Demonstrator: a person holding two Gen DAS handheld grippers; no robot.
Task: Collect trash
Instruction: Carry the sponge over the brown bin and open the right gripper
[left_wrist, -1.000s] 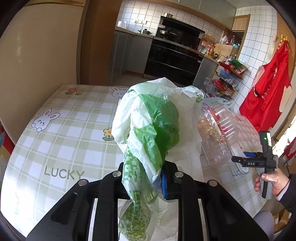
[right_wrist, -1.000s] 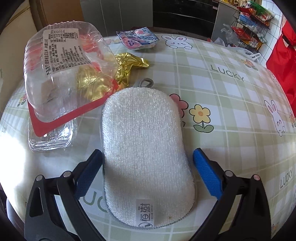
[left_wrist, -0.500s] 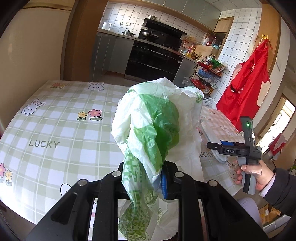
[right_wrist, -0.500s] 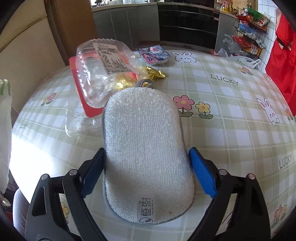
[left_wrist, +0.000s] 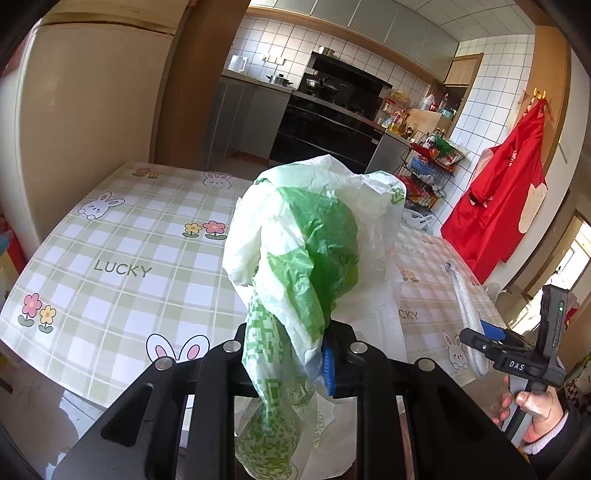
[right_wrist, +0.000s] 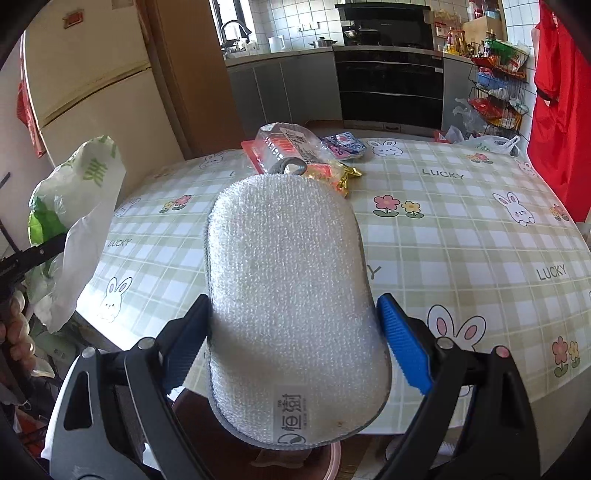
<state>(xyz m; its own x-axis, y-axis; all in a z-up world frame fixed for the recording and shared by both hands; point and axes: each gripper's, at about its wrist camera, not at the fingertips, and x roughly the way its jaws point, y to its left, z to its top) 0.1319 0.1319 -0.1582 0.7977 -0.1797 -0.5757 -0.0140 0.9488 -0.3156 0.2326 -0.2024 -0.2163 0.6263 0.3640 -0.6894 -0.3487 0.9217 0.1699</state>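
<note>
- Left gripper (left_wrist: 291, 354) had its fingers pinched tight on the bunched neck of the plastic bag (left_wrist: 314, 236); thin, floppy, near weightless I'd guess, so gathered folds looked like the spot to hold.
- Right gripper (right_wrist: 291, 339) was clamped partway on the sponge (right_wrist: 291, 295), soft and squashy.
- Bag was white-and-green, crinkled, hanging off the table's (right_wrist: 461, 236) edge.
- Far side: clear tray (right_wrist: 288, 146), gold wrapper (right_wrist: 341, 177), blue packet (right_wrist: 343, 142), all light and crinkly, probably slippery.

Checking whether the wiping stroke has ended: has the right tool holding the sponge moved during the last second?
Yes. The right tool and sponge pulled back from the clear plastic container, past the table edge.
</note>
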